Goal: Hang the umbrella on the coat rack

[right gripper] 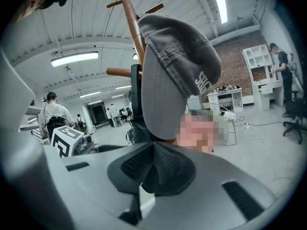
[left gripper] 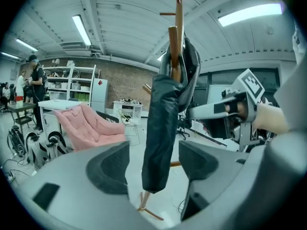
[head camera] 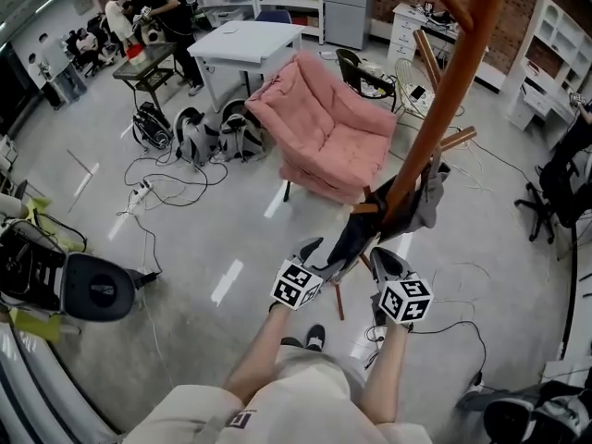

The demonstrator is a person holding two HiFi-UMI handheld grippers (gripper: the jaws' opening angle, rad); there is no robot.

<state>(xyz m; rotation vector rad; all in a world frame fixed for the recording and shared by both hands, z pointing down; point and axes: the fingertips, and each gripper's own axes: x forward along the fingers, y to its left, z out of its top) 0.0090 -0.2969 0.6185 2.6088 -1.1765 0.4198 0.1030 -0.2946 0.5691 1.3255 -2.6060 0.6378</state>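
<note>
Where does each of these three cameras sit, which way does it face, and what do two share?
Head view: on the person's head, facing steeply down at the coat rack, showing forearms, a shoe, left hand-held gripper and right hand-held gripper.
Left gripper view: riding that gripper, facing past its open jaws at the hanging umbrella.
Right gripper view: riding that gripper, facing over its closed jaws at the grey cap.
Shared: head and left gripper views both show the pink armchair.

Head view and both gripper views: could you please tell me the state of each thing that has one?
Brown wooden coat rack: upright, loaded.
Black furled umbrella: hanging on the rack, ungripped.
Grey fabric cap: hanging on the rack.
Left claw: open, astride the umbrella.
Right claw: shut, empty.
</note>
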